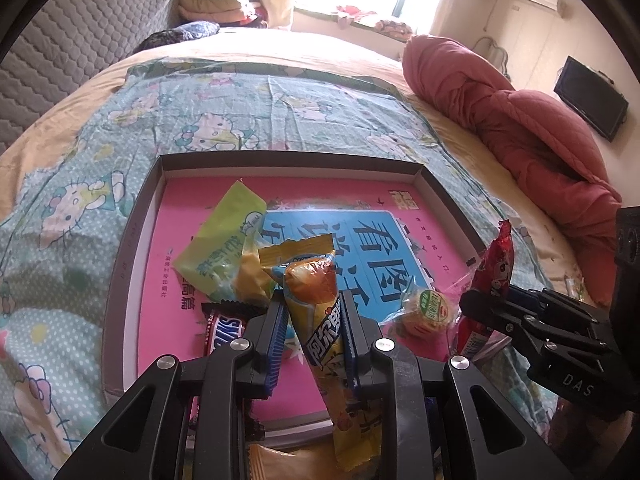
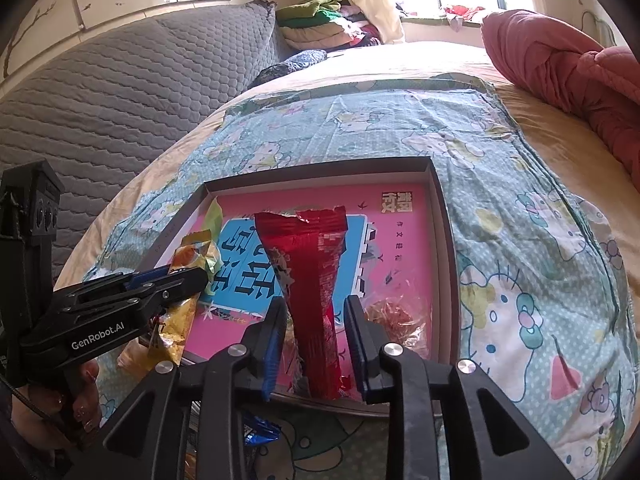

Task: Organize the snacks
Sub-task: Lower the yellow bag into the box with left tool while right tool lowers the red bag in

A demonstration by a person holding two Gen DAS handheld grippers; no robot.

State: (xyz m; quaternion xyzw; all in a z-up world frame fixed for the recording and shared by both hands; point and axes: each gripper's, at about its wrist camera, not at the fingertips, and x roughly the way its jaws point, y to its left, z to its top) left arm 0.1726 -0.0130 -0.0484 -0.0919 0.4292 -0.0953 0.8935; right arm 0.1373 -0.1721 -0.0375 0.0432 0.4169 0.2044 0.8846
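Observation:
A shallow box (image 1: 132, 240) with a pink and blue book cover as its floor lies on the bed. My left gripper (image 1: 314, 304) is shut on a yellow-orange snack packet (image 1: 320, 320) held over the box. My right gripper (image 2: 316, 312) is shut on a long red snack packet (image 2: 316, 280) over the box's right half (image 2: 444, 240). In the box lie a green packet (image 1: 220, 248), a brown chocolate bar (image 1: 218, 328) and a round cookie in clear wrap (image 1: 428, 308). The right gripper shows in the left wrist view (image 1: 472, 304), the left gripper in the right wrist view (image 2: 196, 280).
The box rests on a teal cartoon-cat cloth (image 1: 280, 112) on a beige bed. A red quilt (image 1: 520, 120) lies at the right, a grey headboard (image 2: 120, 100) at the left. A blue wrapper (image 2: 260, 432) and an orange packet (image 1: 288, 460) lie before the box's near edge.

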